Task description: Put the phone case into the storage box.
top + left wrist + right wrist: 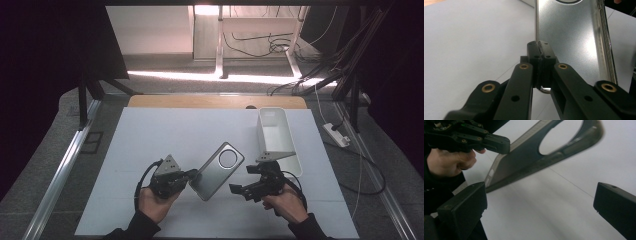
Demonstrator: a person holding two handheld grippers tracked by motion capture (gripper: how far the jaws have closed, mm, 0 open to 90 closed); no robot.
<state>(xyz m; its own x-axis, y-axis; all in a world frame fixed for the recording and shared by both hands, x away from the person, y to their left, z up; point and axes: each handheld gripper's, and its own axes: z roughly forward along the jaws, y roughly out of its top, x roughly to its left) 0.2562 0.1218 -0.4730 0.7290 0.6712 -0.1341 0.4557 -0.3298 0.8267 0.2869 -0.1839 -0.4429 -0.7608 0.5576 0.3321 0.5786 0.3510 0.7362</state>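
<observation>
Nearest the onlooker, a person's two hands come in over a bench [150, 135] covered in white. Each hand holds one set of black tongs.

The left tongs [192, 174] are clamped tight on the edge of a silver phone case [218, 170]. In the left gripper view the two jaws meet on the thin metal rim of the case [574, 35], near one corner. The case is lifted at a tilt above the white surface, between the two hands, with its round camera cut-out [228, 159] at the far end.

The right tongs [239, 189] stand wide open and hold nothing. In the right gripper view the case [524, 160] hangs ahead of the open jaws, apart from them, with the left tongs [505, 145] pinching its edge.

Behind the right hand, further back on the bench, a white rectangular bin [277, 137] stands open and looks empty.

Risks, as a judgement: the grip is on a slim rim near a corner, so the case could pivot or slip out and drop to the bench. If the right tongs close off-centre or knock the free end, they could twist the case out of the left grip. A hard squeeze across the thin shell could also flex it.

Count: two hands, two sets of tongs, one phone case, one bin.
</observation>
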